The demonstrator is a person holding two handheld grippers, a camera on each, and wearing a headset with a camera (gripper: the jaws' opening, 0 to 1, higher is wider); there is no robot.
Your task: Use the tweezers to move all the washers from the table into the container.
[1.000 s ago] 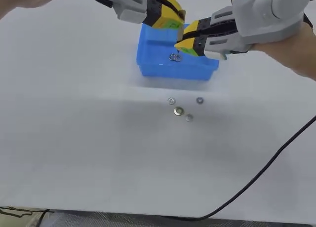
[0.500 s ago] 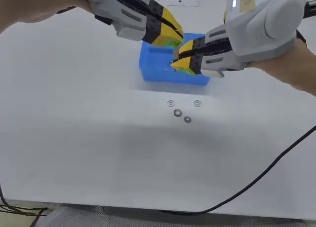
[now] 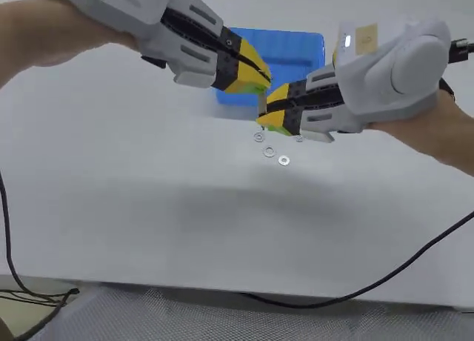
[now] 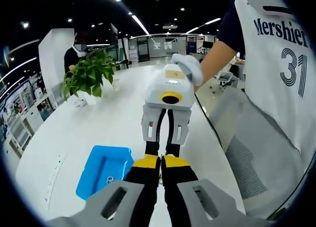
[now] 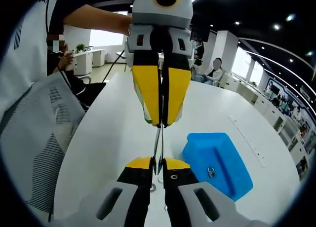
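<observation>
Where the blue container [image 3: 311,38] sits at the upper centre of the head view, its near side is partly covered by the two grippers. In the right gripper view, two washers [image 5: 211,171] are made out on its floor, at lower right of the frame. Four loose washers [image 3: 284,161] are spread on the white table [image 3: 148,207] just below the container, near the frame's centre, and one is half hidden under the right gripper [image 3: 261,117]. Wide bare tabletop is left down to the near edge along the bottom, crossed at lower right by a black cable [image 3: 415,256]. The left gripper [image 3: 261,78] and the right gripper are both clenched on the thin tweezers [image 5: 158,140], which are barely discernible in the head view.
</observation>
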